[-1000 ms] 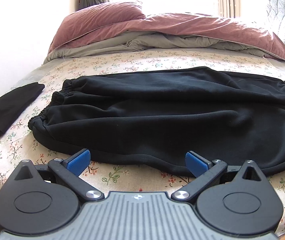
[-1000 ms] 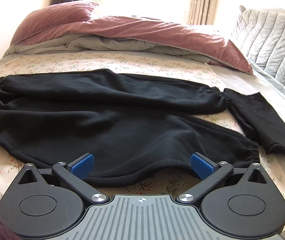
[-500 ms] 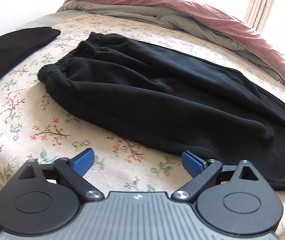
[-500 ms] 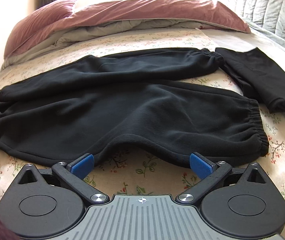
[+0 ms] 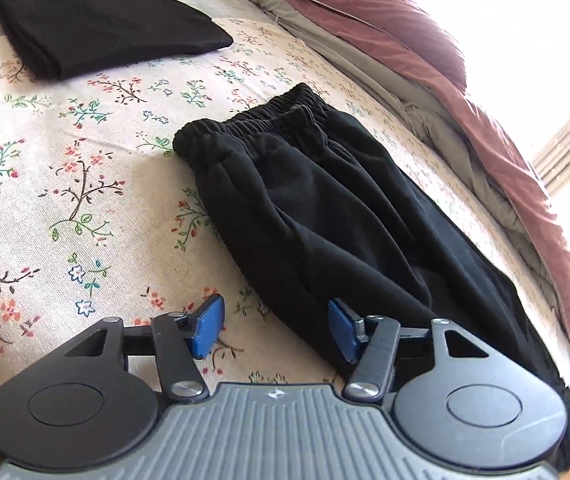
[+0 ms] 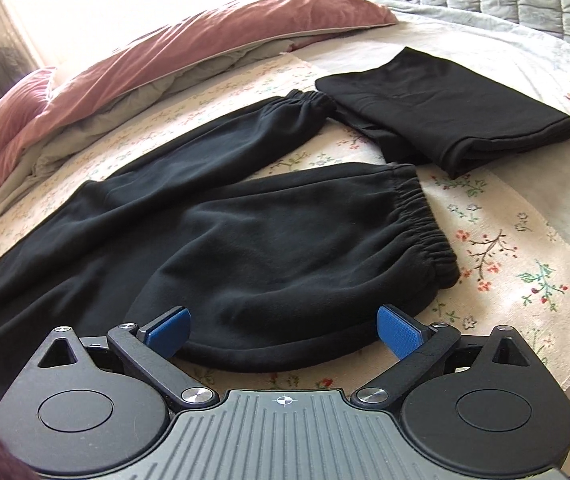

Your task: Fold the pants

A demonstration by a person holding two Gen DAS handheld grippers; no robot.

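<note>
Pants: black, flat across the floral bed, cuffs left, waistband right.
Step, judged: pinch both layers at the near edge, both ends, and lift evenly.
Left gripper: jaws half spread, just been closing, fabric edge between, unpinched.
Right gripper: jaws wide, straddling the hem, holding nothing.

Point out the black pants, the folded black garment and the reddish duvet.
black pants (image 6: 285, 248): right wrist view, near leg.
folded black garment (image 6: 445, 108): right wrist view, top face.
reddish duvet (image 5: 405, 20): left wrist view, upper fold.
</note>
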